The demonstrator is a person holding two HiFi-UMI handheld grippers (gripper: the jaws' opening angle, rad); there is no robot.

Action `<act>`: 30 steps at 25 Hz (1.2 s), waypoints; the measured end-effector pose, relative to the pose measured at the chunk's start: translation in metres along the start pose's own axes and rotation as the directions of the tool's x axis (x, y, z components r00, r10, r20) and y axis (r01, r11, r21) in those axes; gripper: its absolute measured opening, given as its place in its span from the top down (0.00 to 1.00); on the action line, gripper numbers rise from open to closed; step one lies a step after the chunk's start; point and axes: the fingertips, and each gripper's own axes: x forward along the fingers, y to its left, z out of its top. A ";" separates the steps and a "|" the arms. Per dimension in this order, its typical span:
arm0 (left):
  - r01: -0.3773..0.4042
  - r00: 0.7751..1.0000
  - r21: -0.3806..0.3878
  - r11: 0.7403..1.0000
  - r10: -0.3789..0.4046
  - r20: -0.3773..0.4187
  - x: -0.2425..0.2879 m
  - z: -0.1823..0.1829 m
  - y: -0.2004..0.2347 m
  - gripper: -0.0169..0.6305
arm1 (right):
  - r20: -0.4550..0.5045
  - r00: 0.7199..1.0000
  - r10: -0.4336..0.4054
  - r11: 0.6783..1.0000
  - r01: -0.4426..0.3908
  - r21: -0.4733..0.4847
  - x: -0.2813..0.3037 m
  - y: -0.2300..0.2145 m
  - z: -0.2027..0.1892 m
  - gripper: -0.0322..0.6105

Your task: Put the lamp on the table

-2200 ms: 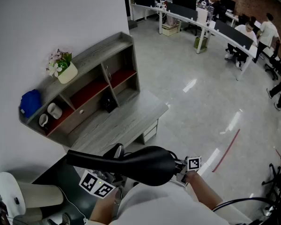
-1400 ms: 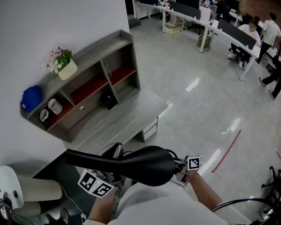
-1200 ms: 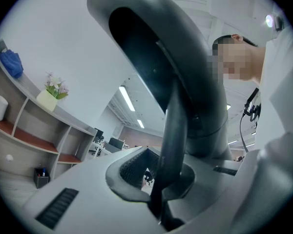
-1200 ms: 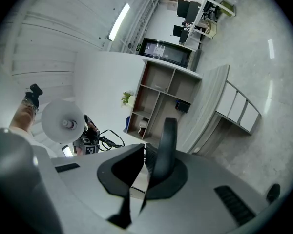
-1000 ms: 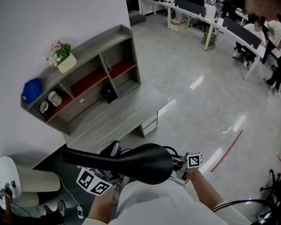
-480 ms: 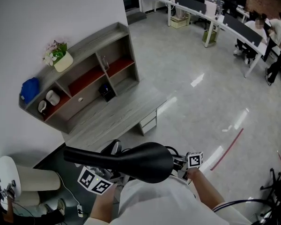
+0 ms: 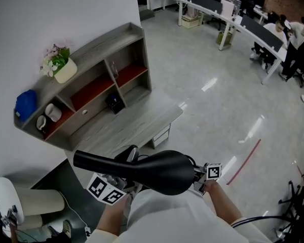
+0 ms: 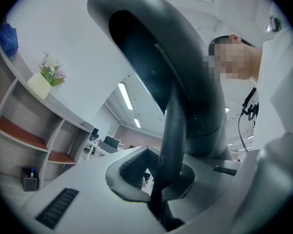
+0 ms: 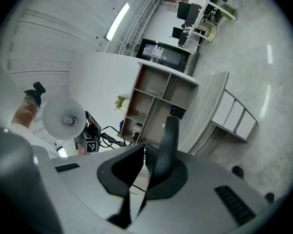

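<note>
A black lamp point(image 7: 152, 170) with a long curved head hangs in front of me, carried by both grippers. In the left gripper view my left gripper point(image 8: 158, 182) is shut on a thin black stem of the lamp point(image 8: 176, 82), whose head looms above. My right gripper point(image 9: 149, 167) is shut on a flat black part of the lamp point(image 9: 170, 133). In the head view the lamp hides both pairs of jaws, and only the marker cubes point(image 7: 105, 190) point(image 7: 213, 171) show. The grey wooden table point(image 7: 137, 123) stands just beyond the lamp, against the white wall.
A shelf unit point(image 7: 99, 59) rises from the table's back, bearing a flower pot point(image 7: 61, 70), a blue object point(image 7: 26, 104), white cups point(image 7: 53, 113) and a black pen holder point(image 7: 114, 103). A white round stand point(image 7: 2, 199) sits lower left. Office desks with people point(image 7: 253, 29) line the far right.
The lamp and both grippers have moved a little toward the table, and the head view has shifted with them. Both grips on the lamp look the same.
</note>
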 end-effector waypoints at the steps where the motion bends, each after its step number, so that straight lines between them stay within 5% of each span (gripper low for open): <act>1: 0.010 1.000 -0.001 1.000 -0.010 -0.001 0.003 0.002 0.008 0.96 | 0.002 1.000 -0.013 1.000 0.013 -0.004 0.005 -0.005 0.004 0.92; 23: 0.157 0.986 -0.034 0.987 -0.159 -0.054 0.058 0.038 0.181 0.96 | 0.143 0.988 -0.065 0.998 0.062 0.027 0.154 -0.043 0.086 0.92; 30: 0.122 0.991 -0.053 0.991 -0.124 -0.045 0.078 0.023 0.223 0.96 | 0.149 0.985 -0.084 0.996 0.079 0.039 0.170 -0.067 0.121 0.92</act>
